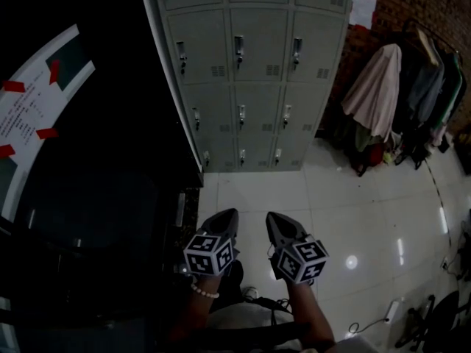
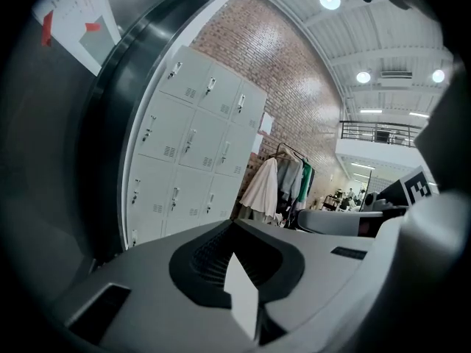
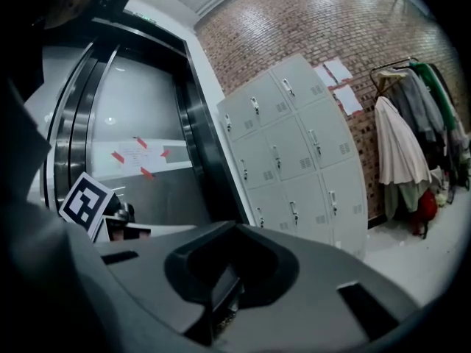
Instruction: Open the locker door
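A bank of grey lockers stands ahead against the brick wall, every visible door closed, each with a small latch handle. It also shows in the left gripper view as lockers and in the right gripper view as lockers. My left gripper and right gripper are held side by side over the white floor, well short of the lockers and pointing toward them. Both are shut with nothing between the jaws. In their own views the left gripper and right gripper close to a point.
A clothes rack with hanging jackets stands right of the lockers. A dark metal doorway with a taped paper notice fills the left. Paper sheets hang on the brick wall. Cables and a power strip lie on the tiled floor at lower right.
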`<action>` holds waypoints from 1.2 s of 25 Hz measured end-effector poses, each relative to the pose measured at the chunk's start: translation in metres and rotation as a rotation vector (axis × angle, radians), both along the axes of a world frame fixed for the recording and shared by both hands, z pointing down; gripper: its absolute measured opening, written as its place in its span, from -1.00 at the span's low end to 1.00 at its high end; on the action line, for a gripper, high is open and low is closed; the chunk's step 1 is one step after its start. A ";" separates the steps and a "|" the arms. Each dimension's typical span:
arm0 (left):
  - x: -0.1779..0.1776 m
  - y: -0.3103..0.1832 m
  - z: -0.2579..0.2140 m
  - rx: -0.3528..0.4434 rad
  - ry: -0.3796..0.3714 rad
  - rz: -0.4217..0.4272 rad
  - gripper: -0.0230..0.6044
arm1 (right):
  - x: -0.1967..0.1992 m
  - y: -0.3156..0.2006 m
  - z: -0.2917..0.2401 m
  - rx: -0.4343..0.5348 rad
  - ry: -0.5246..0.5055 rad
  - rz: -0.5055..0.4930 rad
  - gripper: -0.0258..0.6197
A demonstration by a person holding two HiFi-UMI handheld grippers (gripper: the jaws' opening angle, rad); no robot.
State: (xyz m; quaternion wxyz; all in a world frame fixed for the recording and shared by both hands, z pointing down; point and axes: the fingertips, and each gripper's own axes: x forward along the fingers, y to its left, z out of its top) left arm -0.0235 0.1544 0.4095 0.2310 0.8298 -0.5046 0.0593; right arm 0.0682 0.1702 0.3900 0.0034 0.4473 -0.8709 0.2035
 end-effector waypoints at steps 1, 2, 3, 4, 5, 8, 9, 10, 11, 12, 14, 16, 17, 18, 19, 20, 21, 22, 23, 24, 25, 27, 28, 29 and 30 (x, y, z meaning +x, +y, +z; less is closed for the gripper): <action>-0.002 -0.007 0.002 -0.002 -0.001 -0.003 -0.93 | -0.003 -0.007 0.003 -0.003 0.001 -0.004 -0.90; -0.005 -0.015 0.004 -0.002 0.000 -0.006 -0.93 | -0.005 -0.015 0.005 -0.005 0.003 -0.007 -0.90; -0.007 -0.023 0.006 -0.002 0.002 -0.008 -0.93 | -0.008 -0.023 0.006 -0.006 0.005 -0.011 -0.90; -0.009 -0.032 0.006 0.000 0.005 -0.010 -0.93 | -0.011 -0.032 0.007 -0.004 0.009 -0.014 -0.90; -0.011 -0.042 0.007 0.003 0.008 -0.011 -0.93 | -0.013 -0.042 0.007 -0.001 0.013 -0.017 -0.90; -0.013 -0.073 0.012 0.002 0.024 -0.018 -0.93 | -0.017 -0.070 0.012 -0.003 0.031 -0.026 -0.90; -0.013 -0.084 0.013 0.003 0.031 -0.021 -0.93 | -0.017 -0.080 0.012 -0.003 0.038 -0.029 -0.90; -0.013 -0.096 0.013 0.006 0.037 -0.024 -0.93 | -0.017 -0.092 0.012 -0.001 0.046 -0.030 -0.90; -0.013 -0.109 0.012 0.010 0.041 -0.026 -0.93 | -0.016 -0.105 0.012 0.002 0.056 -0.029 -0.90; -0.013 -0.122 0.011 0.014 0.042 -0.025 -0.93 | -0.016 -0.119 0.013 0.006 0.065 -0.026 -0.90; -0.012 -0.150 0.012 0.018 0.044 -0.018 -0.93 | -0.016 -0.147 0.016 0.007 0.076 -0.019 -0.90; -0.015 -0.177 0.015 0.017 0.048 -0.013 -0.93 | -0.021 -0.175 0.021 0.001 0.086 -0.023 -0.90; -0.019 -0.190 0.016 0.017 0.051 -0.013 -0.93 | -0.026 -0.189 0.023 -0.002 0.092 -0.029 -0.90; -0.023 -0.204 0.017 0.016 0.054 -0.015 -0.93 | -0.031 -0.204 0.024 -0.003 0.098 -0.035 -0.90; -0.027 -0.219 0.017 0.015 0.057 -0.018 -0.93 | -0.036 -0.219 0.024 -0.003 0.101 -0.040 -0.90; -0.031 -0.233 0.017 0.013 0.058 -0.020 -0.93 | -0.040 -0.235 0.023 -0.003 0.102 -0.043 -0.90; -0.035 -0.248 0.017 0.011 0.059 -0.021 -0.93 | -0.044 -0.249 0.022 -0.003 0.103 -0.044 -0.90; -0.037 -0.261 0.017 0.008 0.060 -0.022 -0.93 | -0.047 -0.264 0.020 -0.004 0.106 -0.045 -0.90; -0.040 -0.275 0.017 0.006 0.060 -0.023 -0.93 | -0.050 -0.278 0.019 -0.005 0.110 -0.047 -0.90; -0.043 -0.289 0.017 0.005 0.060 -0.024 -0.93 | -0.052 -0.292 0.019 -0.006 0.116 -0.049 -0.90; -0.045 -0.303 0.017 0.004 0.060 -0.023 -0.93 | -0.055 -0.306 0.019 -0.008 0.121 -0.051 -0.90; -0.049 -0.325 0.020 -0.005 0.057 -0.021 -0.93 | -0.061 -0.330 0.024 -0.019 0.129 -0.057 -0.90; -0.052 -0.334 0.024 -0.012 0.056 -0.021 -0.93 | -0.064 -0.340 0.029 -0.028 0.133 -0.059 -0.90; -0.055 -0.343 0.028 -0.019 0.055 -0.022 -0.93 | -0.068 -0.350 0.034 -0.036 0.136 -0.061 -0.90; -0.059 -0.352 0.033 -0.025 0.053 -0.025 -0.93 | -0.071 -0.360 0.038 -0.045 0.139 -0.063 -0.90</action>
